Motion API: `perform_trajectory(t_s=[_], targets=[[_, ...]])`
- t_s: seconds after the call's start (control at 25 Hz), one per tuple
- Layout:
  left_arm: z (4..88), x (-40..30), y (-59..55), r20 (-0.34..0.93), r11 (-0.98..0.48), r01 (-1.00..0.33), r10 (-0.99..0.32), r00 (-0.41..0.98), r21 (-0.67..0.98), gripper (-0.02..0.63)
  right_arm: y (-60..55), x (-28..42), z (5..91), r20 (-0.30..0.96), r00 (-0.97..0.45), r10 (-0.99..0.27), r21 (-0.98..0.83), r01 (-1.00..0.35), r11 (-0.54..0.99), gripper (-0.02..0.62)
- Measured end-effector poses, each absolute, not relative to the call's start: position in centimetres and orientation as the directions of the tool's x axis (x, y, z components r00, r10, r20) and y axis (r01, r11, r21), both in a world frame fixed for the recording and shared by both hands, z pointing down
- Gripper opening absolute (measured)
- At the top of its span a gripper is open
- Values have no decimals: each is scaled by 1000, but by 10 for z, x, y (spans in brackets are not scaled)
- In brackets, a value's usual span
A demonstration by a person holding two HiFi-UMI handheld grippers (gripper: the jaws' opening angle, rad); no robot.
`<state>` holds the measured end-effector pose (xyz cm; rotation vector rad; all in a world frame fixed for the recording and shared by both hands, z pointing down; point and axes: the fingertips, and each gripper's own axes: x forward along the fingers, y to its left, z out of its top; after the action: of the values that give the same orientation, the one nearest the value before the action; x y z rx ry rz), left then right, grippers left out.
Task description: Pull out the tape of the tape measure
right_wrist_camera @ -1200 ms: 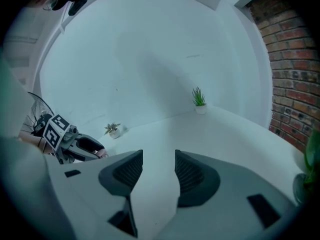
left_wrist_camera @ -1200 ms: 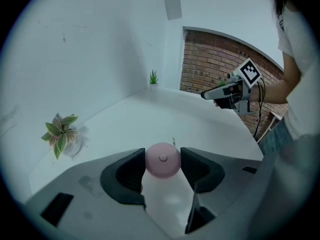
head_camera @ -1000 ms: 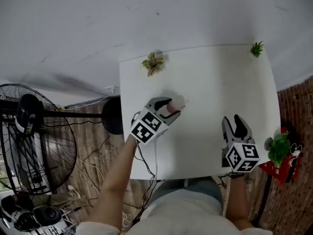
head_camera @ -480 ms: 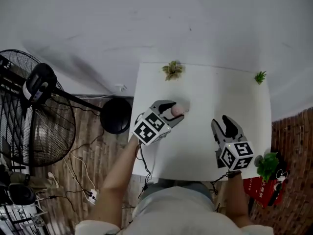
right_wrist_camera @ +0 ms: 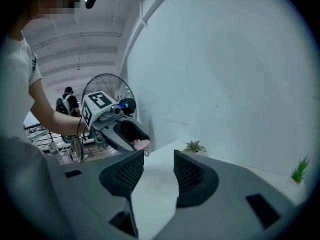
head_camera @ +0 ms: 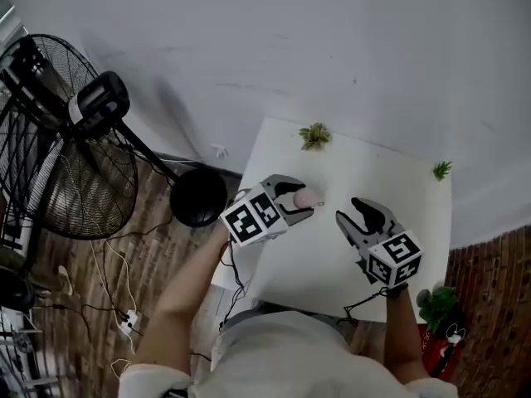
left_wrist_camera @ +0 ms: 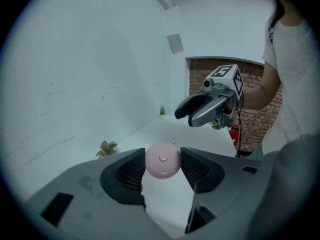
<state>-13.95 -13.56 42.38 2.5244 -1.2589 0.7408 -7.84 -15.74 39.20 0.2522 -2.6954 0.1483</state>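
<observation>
Round pink tape measure (left_wrist_camera: 163,162) clamped in left tool (left_wrist_camera: 162,158); right tool (right_wrist_camera: 158,165) parted, empty.

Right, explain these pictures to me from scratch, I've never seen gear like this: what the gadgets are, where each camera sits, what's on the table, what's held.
No robot here: a person holds a hand-held clamp tool, a gripper, in each hand. The cubes with black-and-white squares are parts of those tools. One picture comes from a camera on the person's head, looking down; the other two come from cameras riding on each gripper, looking along its two jaws. The left gripper is shut on a small round pink tape measure. The right gripper is open, with nothing between its jaws, facing the left one. Below is a white table with two small plants near its far edge. A fan stands on the floor beside it.
</observation>
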Motion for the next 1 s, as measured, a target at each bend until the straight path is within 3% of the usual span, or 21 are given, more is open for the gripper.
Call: perform_trajectory(t_s=[0.2,0.52,1.0], targets=[[404,-134,-116,552,-668,-741,-645,529,-69,219,-123,-94,380,423,-906,-18,-41,-39,998,170],[384,-125,-99,575,-741,-664,-589,567,-105,219,-98,-101,371,418,-905,76,-45,63,997,138],[378,-119,-93,570,-761,-641,-573,588,-103,219,-84,-102,376,438,-891,115,-54,102,993,54]])
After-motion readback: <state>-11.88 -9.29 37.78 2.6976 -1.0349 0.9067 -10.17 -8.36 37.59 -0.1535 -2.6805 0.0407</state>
